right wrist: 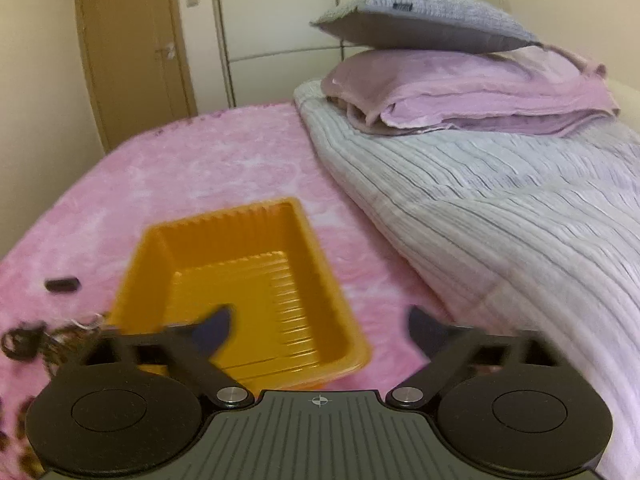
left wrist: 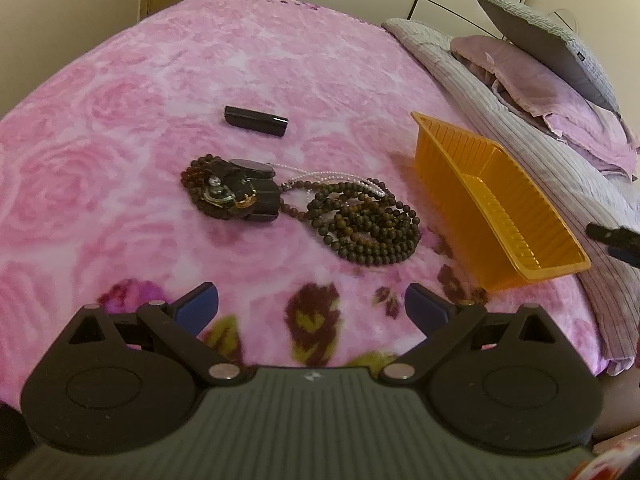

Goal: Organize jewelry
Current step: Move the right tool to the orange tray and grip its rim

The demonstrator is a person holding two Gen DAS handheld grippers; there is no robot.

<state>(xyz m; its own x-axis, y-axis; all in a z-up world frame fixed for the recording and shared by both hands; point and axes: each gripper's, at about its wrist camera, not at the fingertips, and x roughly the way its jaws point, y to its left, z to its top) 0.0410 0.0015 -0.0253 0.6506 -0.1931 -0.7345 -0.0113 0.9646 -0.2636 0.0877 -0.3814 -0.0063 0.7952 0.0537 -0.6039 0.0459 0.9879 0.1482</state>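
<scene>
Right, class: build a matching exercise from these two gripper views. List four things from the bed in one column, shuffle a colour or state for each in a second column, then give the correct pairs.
Column one:
1. tray
2. bead necklaces
3. top pillow
4. left gripper

Column two:
A. grey, stacked on a lilac pillow
B. orange, nothing inside
C. open, holding nothing
D. dark brown, heaped on the pink blanket

Pairs: 1-B, 2-D, 3-A, 4-C

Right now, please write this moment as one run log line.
left hand-held gripper: open, empty | right hand-held gripper: open, over orange tray | tray: empty | bead necklaces: on pink blanket
</scene>
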